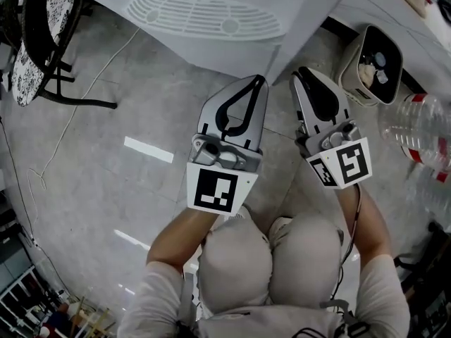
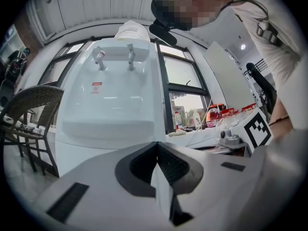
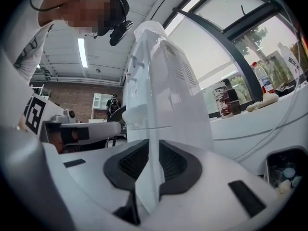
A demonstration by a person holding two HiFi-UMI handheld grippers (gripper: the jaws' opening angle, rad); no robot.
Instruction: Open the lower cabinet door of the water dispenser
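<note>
The white water dispenser (image 1: 204, 13) stands right in front of me, its grilled top seen from above in the head view. In the left gripper view its front shows with two taps, a drip ledge and the lower cabinet front (image 2: 83, 151) beneath. My left gripper (image 1: 259, 82) points level at that front with a gap to it, its jaws (image 2: 156, 144) meeting at the tips, nothing between them. My right gripper (image 1: 299, 72) is beside the dispenser's corner. Its jaws (image 3: 153, 141) stand a narrow slit apart, and the corner edge of the dispenser (image 3: 163, 95) shows through the slit. No contact is visible.
A dark chair with a patterned cushion (image 1: 35, 41) stands at the left, with a white cable (image 1: 77, 104) on the grey floor. At the right are a small bin (image 1: 373, 62) and clear water bottles (image 1: 416, 125). A white sill with bottles (image 2: 216, 117) runs behind. My knees (image 1: 268, 259) are below the grippers.
</note>
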